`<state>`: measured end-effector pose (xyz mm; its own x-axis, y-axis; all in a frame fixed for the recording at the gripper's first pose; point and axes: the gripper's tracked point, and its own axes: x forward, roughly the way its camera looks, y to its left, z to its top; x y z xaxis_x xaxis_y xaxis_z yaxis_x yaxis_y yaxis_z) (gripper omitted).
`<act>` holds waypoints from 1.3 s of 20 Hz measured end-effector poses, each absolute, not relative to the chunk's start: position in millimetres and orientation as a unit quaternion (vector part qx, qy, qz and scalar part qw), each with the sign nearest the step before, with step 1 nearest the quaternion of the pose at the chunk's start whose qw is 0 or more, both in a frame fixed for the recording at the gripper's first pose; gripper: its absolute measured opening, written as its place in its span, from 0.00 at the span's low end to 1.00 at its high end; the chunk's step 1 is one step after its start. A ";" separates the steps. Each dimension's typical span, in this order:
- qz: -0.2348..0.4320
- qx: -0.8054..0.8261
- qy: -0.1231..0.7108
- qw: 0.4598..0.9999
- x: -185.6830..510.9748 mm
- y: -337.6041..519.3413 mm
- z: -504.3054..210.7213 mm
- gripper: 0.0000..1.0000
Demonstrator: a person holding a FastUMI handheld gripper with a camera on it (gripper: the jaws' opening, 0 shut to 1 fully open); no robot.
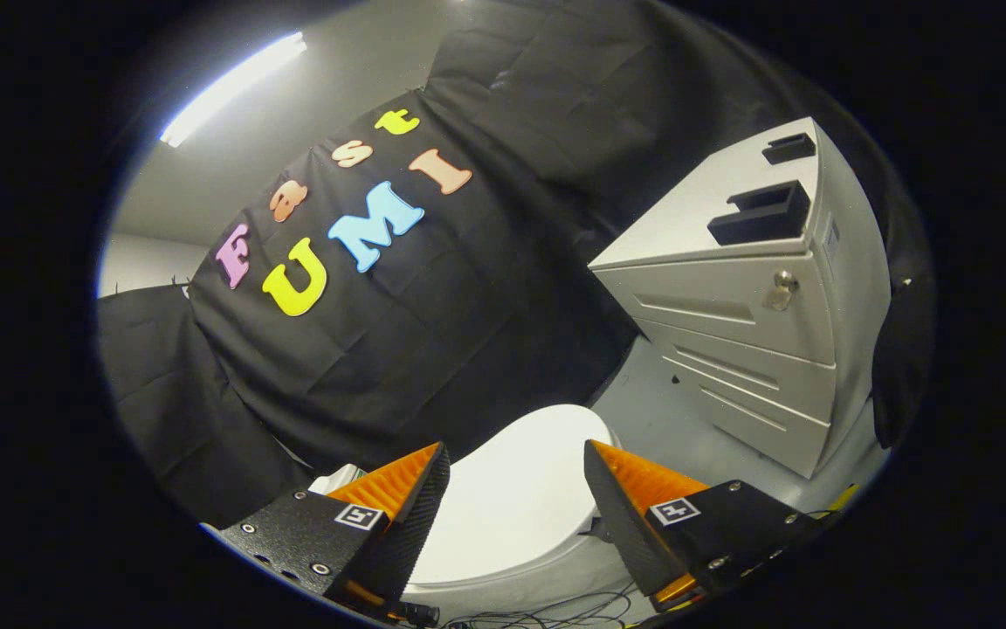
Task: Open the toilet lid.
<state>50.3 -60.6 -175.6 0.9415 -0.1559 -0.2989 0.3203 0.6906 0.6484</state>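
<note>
gripper view: the tongs are spread wide, holding nothing, at the bottom of the frame. the closed toilet lid lies between and beyond them. a grey drawer cabinet stands at the right.

— Where's your toilet lid?
— Just ahead of your fingers, showing in the gap between them: white, smooth, rounded.
— Up or down?
— Down, lying flat on the bowl, as far as this tilted view lets you judge.
</note>
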 end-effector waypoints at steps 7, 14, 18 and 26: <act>-0.151 0.431 0.149 0.877 48.2 -56.5 -235.3 0.95; -0.179 0.476 0.170 0.844 42.4 -59.3 -272.0 0.94; -0.187 0.514 0.179 0.818 40.3 -53.4 -297.7 0.94; -0.184 0.583 0.192 0.767 37.0 -39.1 -330.9 0.75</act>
